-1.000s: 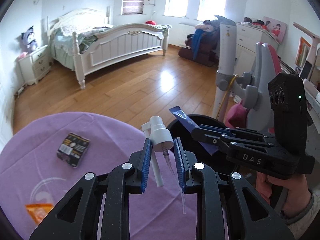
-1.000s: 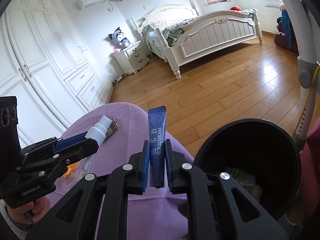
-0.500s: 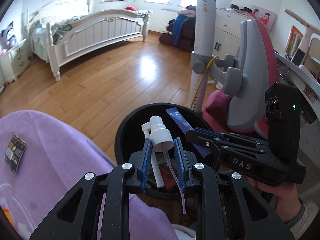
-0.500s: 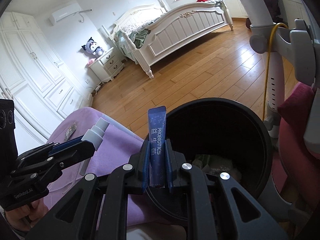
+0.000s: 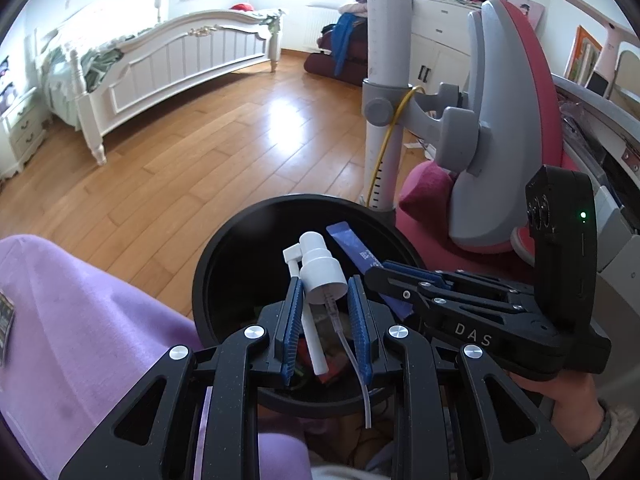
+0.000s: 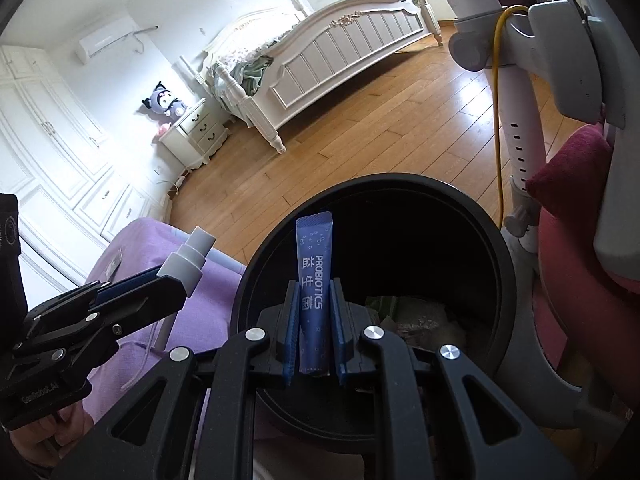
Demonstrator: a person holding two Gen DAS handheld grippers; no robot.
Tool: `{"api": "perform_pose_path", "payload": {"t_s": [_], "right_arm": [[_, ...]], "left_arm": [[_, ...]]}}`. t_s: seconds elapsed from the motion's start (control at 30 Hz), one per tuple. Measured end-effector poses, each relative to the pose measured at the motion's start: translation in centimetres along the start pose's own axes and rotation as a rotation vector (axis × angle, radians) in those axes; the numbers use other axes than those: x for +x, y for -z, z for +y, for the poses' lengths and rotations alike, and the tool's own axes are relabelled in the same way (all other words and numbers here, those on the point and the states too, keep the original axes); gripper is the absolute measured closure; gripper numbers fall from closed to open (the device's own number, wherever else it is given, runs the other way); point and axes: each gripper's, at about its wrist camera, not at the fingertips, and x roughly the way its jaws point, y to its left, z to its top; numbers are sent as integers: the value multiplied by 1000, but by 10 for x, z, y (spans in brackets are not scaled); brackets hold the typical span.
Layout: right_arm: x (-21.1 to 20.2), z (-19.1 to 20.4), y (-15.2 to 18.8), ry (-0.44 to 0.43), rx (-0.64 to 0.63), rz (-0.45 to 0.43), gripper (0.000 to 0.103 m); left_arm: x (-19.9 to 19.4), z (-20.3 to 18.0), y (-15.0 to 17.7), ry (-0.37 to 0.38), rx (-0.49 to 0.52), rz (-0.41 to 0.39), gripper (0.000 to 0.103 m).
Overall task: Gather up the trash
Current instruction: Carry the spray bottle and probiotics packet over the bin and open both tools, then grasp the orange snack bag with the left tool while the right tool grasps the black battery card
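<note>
My left gripper (image 5: 324, 304) is shut on a white spray pump head (image 5: 318, 268) with a clear tube hanging from it. It hangs over the open black trash bin (image 5: 224, 252). My right gripper (image 6: 314, 316) is shut on a blue PROBIOTICS sachet (image 6: 314, 276), held upright over the same bin (image 6: 492, 248). The right gripper also shows in the left wrist view (image 5: 384, 276) with the sachet (image 5: 352, 246). The left gripper with the pump head (image 6: 190, 258) shows at the left of the right wrist view. Crumpled trash (image 6: 416, 314) lies in the bin.
A purple cloth covers the table (image 5: 80, 320) left of the bin, with a dark packet (image 5: 5, 326) at its edge. A grey and pink chair (image 5: 492, 120) and a white pole (image 5: 384, 80) stand right of the bin. A white bed (image 5: 180, 60) stands across the wooden floor.
Both grippers have moved right, from over the purple table to over the black bin, still holding the pump head and the sachet.
</note>
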Motion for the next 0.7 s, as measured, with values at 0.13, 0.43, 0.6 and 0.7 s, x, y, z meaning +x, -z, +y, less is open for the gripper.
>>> {"api": "perform_pose_path", "payload": {"t_s": [0.13,0.43,0.6,0.7], "right_arm": [[2,-1,0,3,7,3,88],[2,-7,-1,12,31,12,84],[-3,-8,-1,25,50,6,75],[-8,-5,-1,34,62,-12,53]], "left_arm": [[2,-1,-2,1,3,2,79],[2,-3,-3,-2,20,-10,79],[-8,-4,-4,-45,34,-52,49],[-18,-4,-4,-69,42,-80,36]]}}
